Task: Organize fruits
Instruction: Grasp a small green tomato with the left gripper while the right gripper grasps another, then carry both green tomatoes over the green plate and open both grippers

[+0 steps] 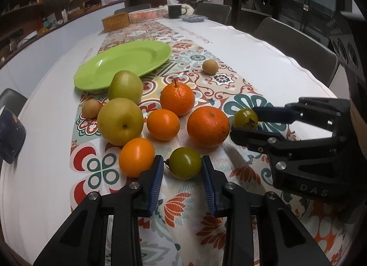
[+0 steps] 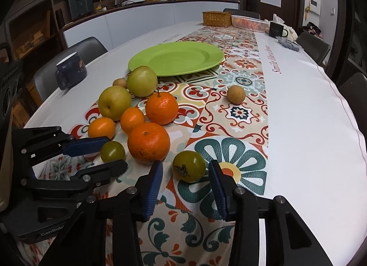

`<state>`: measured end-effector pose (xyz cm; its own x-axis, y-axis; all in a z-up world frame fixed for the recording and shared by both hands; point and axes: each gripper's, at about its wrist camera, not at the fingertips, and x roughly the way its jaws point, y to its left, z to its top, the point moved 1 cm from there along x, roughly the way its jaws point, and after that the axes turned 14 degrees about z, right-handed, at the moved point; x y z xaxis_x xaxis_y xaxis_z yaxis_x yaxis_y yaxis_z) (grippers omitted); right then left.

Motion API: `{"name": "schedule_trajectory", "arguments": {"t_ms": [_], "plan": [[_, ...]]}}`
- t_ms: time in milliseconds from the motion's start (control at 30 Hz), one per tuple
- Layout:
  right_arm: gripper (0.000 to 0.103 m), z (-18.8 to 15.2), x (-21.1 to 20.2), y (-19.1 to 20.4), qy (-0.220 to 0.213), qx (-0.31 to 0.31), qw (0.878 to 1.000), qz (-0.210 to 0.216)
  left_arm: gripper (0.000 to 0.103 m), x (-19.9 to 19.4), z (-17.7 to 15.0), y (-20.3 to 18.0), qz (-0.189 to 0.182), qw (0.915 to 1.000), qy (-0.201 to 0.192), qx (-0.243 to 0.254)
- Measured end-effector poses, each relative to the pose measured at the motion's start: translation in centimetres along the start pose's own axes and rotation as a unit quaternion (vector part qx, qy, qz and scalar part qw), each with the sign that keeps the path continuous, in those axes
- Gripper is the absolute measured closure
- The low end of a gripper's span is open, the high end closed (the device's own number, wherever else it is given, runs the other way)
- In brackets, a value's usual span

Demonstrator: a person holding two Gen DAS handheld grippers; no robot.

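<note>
A green plate (image 1: 123, 64) lies empty on the patterned table runner; it also shows in the right wrist view (image 2: 176, 58). In front of it lie two yellow-green pears (image 1: 120, 123), several oranges (image 1: 207, 126) and two small brown fruits (image 1: 209, 66). My left gripper (image 1: 182, 165) is open around a green tomato (image 1: 185, 162) on the cloth. My right gripper (image 2: 186, 169) is open around a second green tomato (image 2: 189, 169) with a dark mark. Both tomatoes rest on the table, not lifted. Each gripper shows in the other's view.
A dark blue mug (image 2: 71, 73) stands at the left table edge. At the far end stand a woven box (image 2: 216, 18), a white basket (image 2: 248, 22) and a dark mug (image 2: 277, 29). Chairs (image 1: 296, 43) line the table.
</note>
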<state>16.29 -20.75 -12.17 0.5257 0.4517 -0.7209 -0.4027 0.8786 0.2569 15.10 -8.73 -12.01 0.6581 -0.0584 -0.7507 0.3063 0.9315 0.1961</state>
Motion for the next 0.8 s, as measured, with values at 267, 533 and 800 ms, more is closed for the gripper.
{"name": "schedule_trajectory", "arguments": {"t_ms": [267,533,800], "plan": [[0.072,-0.1,0.1,-0.4,0.001,0.013,1.0,0.008,0.07,0.0,0.2,0.0,-0.014,0.9997,0.008,-0.02],[0.072,0.2,-1.5,0.3,-0.015,0.011,1.0,0.006,0.071,-1.3,0.5,0.3,-0.019,0.9992,0.003,-0.034],[0.072,1.2,-4.0,1.9,-0.042,0.002,0.999,0.008,0.071,-3.7,1.2,1.0,-0.012,0.9987,-0.013,-0.048]]}}
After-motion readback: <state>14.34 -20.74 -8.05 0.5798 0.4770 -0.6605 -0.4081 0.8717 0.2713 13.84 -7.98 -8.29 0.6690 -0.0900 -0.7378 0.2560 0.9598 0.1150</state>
